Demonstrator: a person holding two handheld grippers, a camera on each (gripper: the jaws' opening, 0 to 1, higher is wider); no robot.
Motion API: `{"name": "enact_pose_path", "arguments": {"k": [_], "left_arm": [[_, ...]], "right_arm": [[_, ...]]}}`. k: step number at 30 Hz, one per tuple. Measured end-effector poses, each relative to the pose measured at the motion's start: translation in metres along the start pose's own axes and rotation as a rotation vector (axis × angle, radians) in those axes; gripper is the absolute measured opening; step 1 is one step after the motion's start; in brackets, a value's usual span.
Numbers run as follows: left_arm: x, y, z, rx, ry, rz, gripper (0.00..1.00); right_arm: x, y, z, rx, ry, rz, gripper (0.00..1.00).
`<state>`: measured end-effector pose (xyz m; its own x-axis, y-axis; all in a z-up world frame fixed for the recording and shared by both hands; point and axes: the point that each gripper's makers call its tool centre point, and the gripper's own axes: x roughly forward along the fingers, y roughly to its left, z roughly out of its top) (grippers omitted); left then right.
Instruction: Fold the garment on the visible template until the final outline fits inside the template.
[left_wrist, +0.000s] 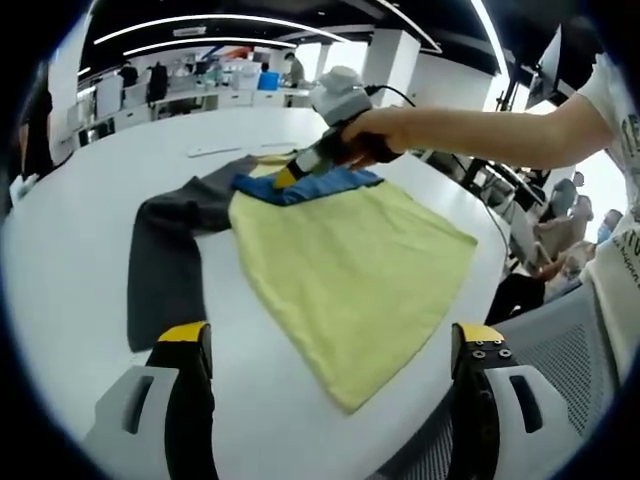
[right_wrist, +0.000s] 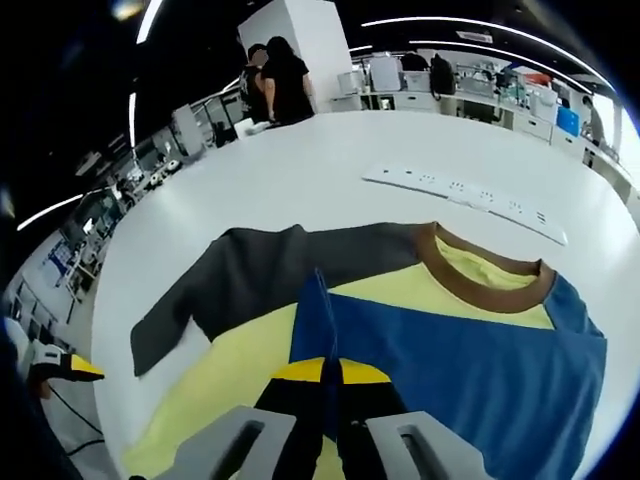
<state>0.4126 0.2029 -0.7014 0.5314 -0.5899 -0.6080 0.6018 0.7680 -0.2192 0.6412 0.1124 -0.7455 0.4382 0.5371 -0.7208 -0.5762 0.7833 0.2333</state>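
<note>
My right claw (right_wrist: 327, 375) pinches the yellow, blue and grey long-sleeved shirt (right_wrist: 400, 330) at frame bottom; my left claw (left_wrist: 330, 345) gapes empty over the white surface (left_wrist: 70, 260).

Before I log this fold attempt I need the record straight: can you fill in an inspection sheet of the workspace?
Surface: white round table, bare around the garment.
Job's things: garment, yellow body, blue panel, brown collar, grey sleeve spread out; template not made out.
Clutter: white strip beyond the collar.
Grippers: right hand-held gripper shut on the blue fabric edge; left hand-held gripper open above the table edge.
Cables: one at the right gripper's rear.
Surroundings: open office, desks, people standing, grey chair.
</note>
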Motion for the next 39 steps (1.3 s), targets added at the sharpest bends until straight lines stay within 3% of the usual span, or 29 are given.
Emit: {"name": "enact_pose_path", "arguments": {"k": [14,29,39], "left_arm": [[-0.002,-0.004,-0.002,0.001,-0.002,-0.001,0.95],[-0.007,-0.002,-0.006,0.000,0.004,0.013,0.96],[-0.007,-0.002,-0.003,0.002,-0.001,0.017,0.96]], "right_arm": [[-0.006,0.035,0.000,-0.027,-0.002,0.085,0.00],[0.002,0.056,-0.003,-0.002,0.015,0.165,0.00],[0.002,0.058,-0.006,-0.059,0.022,0.173,0.18]]}}
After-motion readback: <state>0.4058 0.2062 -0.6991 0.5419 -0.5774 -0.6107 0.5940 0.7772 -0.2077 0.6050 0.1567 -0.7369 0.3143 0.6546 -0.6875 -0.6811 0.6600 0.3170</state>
